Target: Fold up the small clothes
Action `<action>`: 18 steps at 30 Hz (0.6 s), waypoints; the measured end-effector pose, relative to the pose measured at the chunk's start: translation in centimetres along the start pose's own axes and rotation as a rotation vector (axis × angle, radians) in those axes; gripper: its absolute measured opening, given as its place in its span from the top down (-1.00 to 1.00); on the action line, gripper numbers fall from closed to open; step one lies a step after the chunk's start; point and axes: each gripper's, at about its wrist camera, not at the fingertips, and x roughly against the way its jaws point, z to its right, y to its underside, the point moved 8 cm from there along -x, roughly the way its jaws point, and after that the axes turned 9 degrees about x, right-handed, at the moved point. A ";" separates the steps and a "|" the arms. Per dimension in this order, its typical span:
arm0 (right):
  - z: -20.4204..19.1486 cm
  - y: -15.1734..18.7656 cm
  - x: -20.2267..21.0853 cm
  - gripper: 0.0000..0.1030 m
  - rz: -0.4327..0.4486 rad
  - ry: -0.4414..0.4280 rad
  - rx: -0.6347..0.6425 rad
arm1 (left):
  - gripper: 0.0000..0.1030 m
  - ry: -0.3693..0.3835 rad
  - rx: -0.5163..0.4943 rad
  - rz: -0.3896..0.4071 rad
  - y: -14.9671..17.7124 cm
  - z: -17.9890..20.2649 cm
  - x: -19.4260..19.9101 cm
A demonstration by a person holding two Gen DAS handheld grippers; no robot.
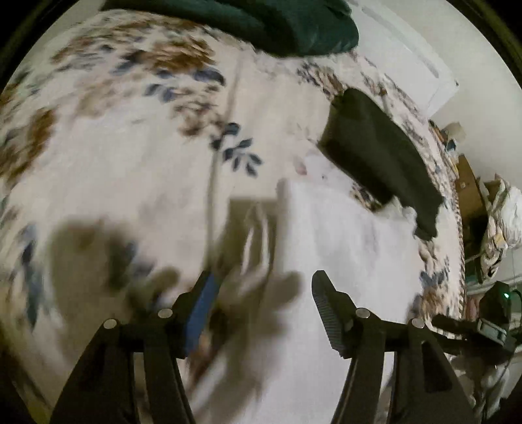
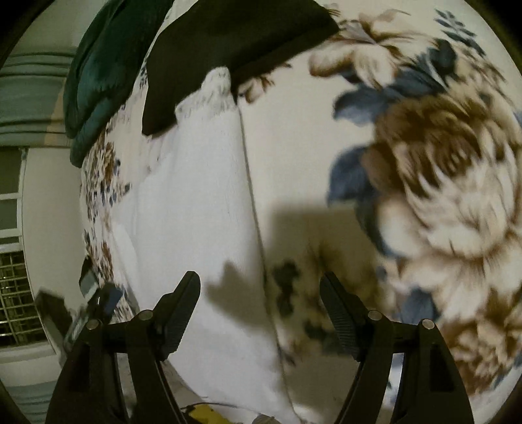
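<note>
A white garment (image 1: 342,234) lies spread flat on the floral bed cover (image 1: 130,137); it also shows in the right wrist view (image 2: 195,202). A black folded garment (image 1: 381,153) lies at its far end, also in the right wrist view (image 2: 228,45). My left gripper (image 1: 261,287) is open and empty, hovering over the white garment's left edge. My right gripper (image 2: 261,283) is open and empty over the white garment's right edge, above the floral cover (image 2: 440,163). The view is blurred by motion.
A dark green garment (image 1: 261,22) is heaped at the far side of the bed, also in the right wrist view (image 2: 101,71). The other gripper (image 1: 489,323) shows at the right. The bed edge, clutter (image 1: 502,221) and a window grille (image 2: 13,293) lie beyond.
</note>
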 end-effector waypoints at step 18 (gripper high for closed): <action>-1.0 -7.3 -6.4 0.70 0.127 -0.096 -0.251 | 0.55 0.403 0.029 -0.272 -2.9 0.9 -5.6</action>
